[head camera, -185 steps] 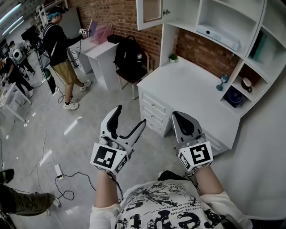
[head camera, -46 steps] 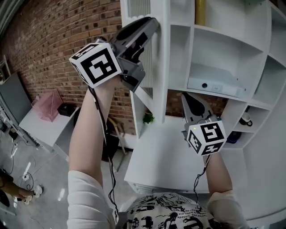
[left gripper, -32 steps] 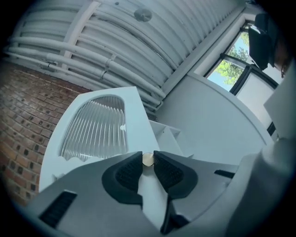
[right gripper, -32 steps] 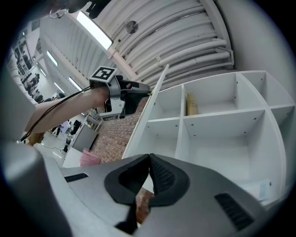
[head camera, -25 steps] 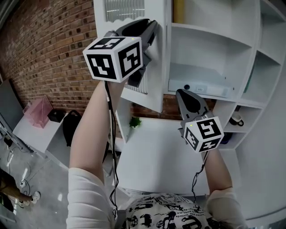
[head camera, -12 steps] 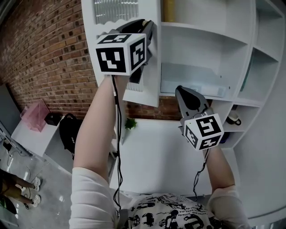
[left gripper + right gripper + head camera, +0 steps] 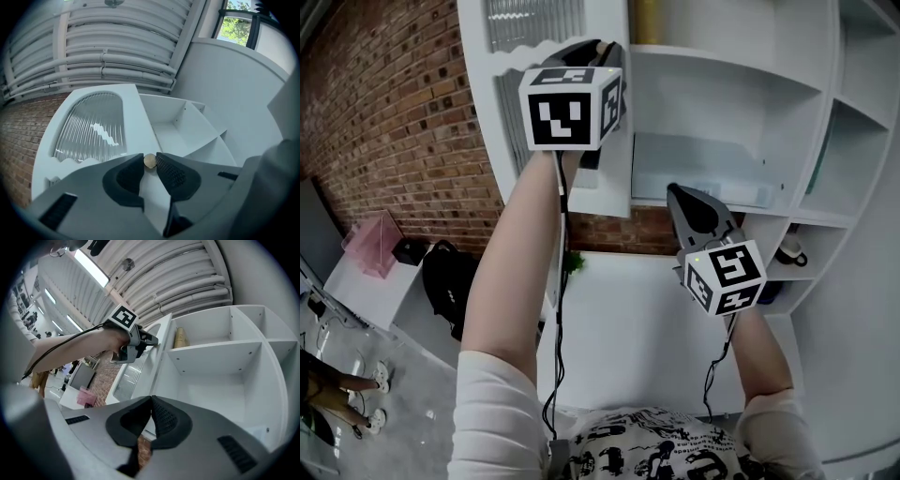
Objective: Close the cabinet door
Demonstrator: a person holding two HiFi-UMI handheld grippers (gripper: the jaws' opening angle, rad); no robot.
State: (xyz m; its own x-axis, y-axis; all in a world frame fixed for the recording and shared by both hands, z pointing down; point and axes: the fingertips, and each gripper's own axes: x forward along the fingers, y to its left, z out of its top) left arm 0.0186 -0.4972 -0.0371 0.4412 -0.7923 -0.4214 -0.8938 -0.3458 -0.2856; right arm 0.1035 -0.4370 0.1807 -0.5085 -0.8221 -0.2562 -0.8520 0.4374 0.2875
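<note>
My left gripper (image 7: 149,159) pinches the knob (image 7: 149,161) on the cabinet door (image 7: 136,122); my right gripper (image 7: 151,401) sits closed, empty. The cabinet (image 7: 825,112) holds a yellowish item (image 7: 642,21) and a white box (image 7: 703,178).

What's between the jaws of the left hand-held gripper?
A small brass knob on the cabinet door, pinched between the jaw tips of the left hand-held gripper; the left gripper view shows it.

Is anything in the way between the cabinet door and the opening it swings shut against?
Nothing visible does. The cabinet door hangs partly open, its knob in the left hand-held gripper; a tan object stands inside the shelf, apparently behind the front edge.
</note>
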